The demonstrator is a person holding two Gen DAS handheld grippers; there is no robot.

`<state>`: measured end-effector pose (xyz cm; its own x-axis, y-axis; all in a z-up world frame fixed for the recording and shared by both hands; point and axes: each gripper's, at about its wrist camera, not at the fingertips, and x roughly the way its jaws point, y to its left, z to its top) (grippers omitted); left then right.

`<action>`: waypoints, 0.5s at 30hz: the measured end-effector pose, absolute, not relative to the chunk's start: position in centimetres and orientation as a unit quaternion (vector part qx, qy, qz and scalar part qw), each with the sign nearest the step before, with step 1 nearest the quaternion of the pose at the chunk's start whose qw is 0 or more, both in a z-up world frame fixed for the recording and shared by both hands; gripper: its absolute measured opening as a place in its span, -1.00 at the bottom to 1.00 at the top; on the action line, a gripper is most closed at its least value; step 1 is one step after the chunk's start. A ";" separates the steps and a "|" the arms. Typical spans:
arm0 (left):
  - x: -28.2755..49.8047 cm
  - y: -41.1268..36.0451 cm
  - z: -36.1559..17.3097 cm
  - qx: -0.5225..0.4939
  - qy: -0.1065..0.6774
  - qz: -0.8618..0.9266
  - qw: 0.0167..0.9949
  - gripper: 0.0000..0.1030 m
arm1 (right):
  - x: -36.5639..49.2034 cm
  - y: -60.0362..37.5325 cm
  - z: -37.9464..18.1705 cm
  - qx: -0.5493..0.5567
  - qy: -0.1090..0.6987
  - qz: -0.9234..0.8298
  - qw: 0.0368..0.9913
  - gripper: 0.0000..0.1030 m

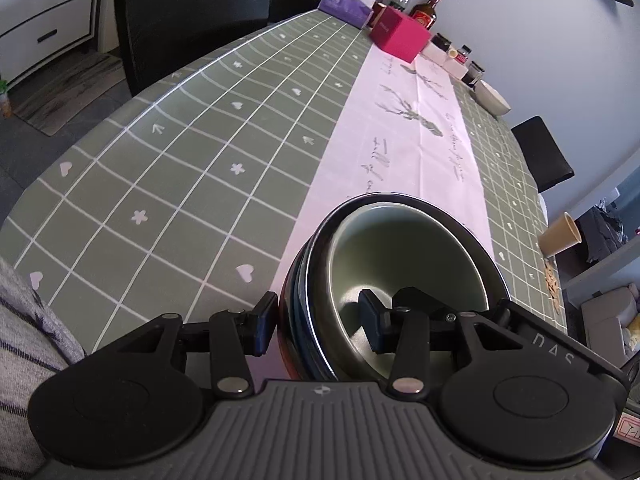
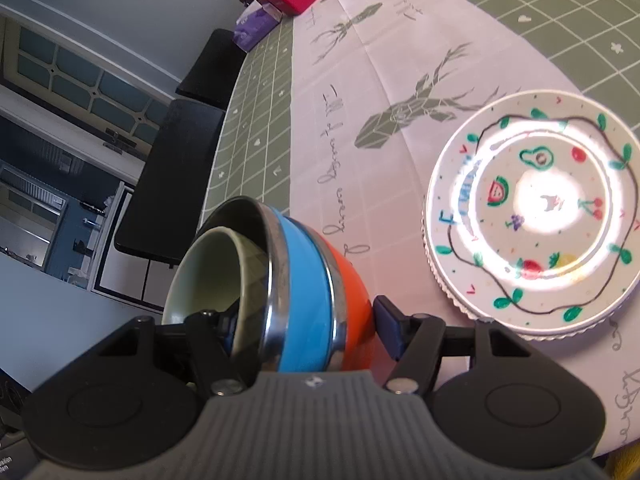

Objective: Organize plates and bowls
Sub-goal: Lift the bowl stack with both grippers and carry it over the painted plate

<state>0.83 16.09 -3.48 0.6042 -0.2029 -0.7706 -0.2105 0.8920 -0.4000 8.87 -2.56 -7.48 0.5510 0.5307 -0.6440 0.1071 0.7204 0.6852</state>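
A nested stack of bowls (image 2: 308, 296) is held tilted above the table: a pale green bowl (image 2: 208, 276) inside a steel-rimmed blue bowl, over an orange bowl (image 2: 352, 280). My right gripper (image 2: 308, 324) is shut on the stack's wall, one finger inside, one outside. In the left wrist view the same stack (image 1: 400, 272) shows its green inside, and my left gripper (image 1: 320, 324) is shut on its rim, one finger inside, one outside. A stack of white plates with fruit drawings (image 2: 532, 216) lies on the white runner, right of the bowls.
The table has a green checked cloth (image 1: 180, 160) with a white runner (image 1: 400, 128). At the far end stand a pink box (image 1: 400, 34), bottles (image 1: 426, 10) and a white bowl (image 1: 494, 98). A paper cup (image 1: 560, 234) lies at the right edge. Black chairs (image 1: 192, 24) line the table's side.
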 end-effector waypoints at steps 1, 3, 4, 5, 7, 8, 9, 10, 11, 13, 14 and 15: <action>0.8 15.9 -3.1 -0.230 0.443 0.000 0.867 -0.03 | 8.8 -2.8 -7.2 0.352 0.452 0.131 0.809 0.22; 0.9 15.5 -2.5 -0.228 0.444 0.000 0.867 -0.03 | 8.6 -3.2 -6.7 0.357 0.446 0.131 0.810 0.22; 1.0 15.3 -2.3 -0.229 0.446 0.000 0.865 -0.03 | 8.6 -3.4 -6.5 0.357 0.445 0.131 0.811 0.22; 1.1 15.0 -2.1 -0.227 0.448 -0.001 0.865 -0.03 | 8.5 -3.7 -6.4 0.358 0.444 0.130 0.811 0.22; 1.3 14.4 -1.7 -0.220 0.448 -0.004 0.867 -0.03 | 8.4 -4.2 -6.1 0.364 0.442 0.125 0.810 0.22; 1.4 14.0 -1.6 -0.216 0.449 -0.005 0.867 -0.03 | 8.3 -4.5 -6.0 0.368 0.440 0.123 0.810 0.22; 1.5 13.6 -1.4 -0.214 0.449 -0.005 0.868 -0.03 | 8.2 -4.8 -5.9 0.371 0.439 0.121 0.810 0.22; 1.6 13.2 -1.2 -0.212 0.450 -0.006 0.868 -0.03 | 8.2 -5.2 -5.8 0.373 0.437 0.119 0.810 0.22; 1.8 12.8 -1.0 -0.210 0.451 -0.008 0.868 -0.03 | 8.1 -5.6 -5.7 0.377 0.433 0.116 0.810 0.22; 2.4 12.0 -0.7 -0.205 0.453 -0.019 0.867 -0.03 | 8.0 -6.5 -5.4 0.380 0.427 0.113 0.813 0.22; 2.6 11.5 -0.6 -0.203 0.454 -0.026 0.867 -0.03 | 8.0 -7.0 -5.1 0.381 0.423 0.112 0.815 0.22; 2.8 10.9 -0.4 -0.199 0.455 -0.035 0.867 -0.03 | 7.9 -7.6 -5.0 0.382 0.420 0.109 0.816 0.22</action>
<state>2.84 10.95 -0.45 0.5840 -0.2410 -0.7751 -0.1209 0.9184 -0.3767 7.93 -7.59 -4.98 0.6236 0.4986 -0.6020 0.1425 0.6847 0.7147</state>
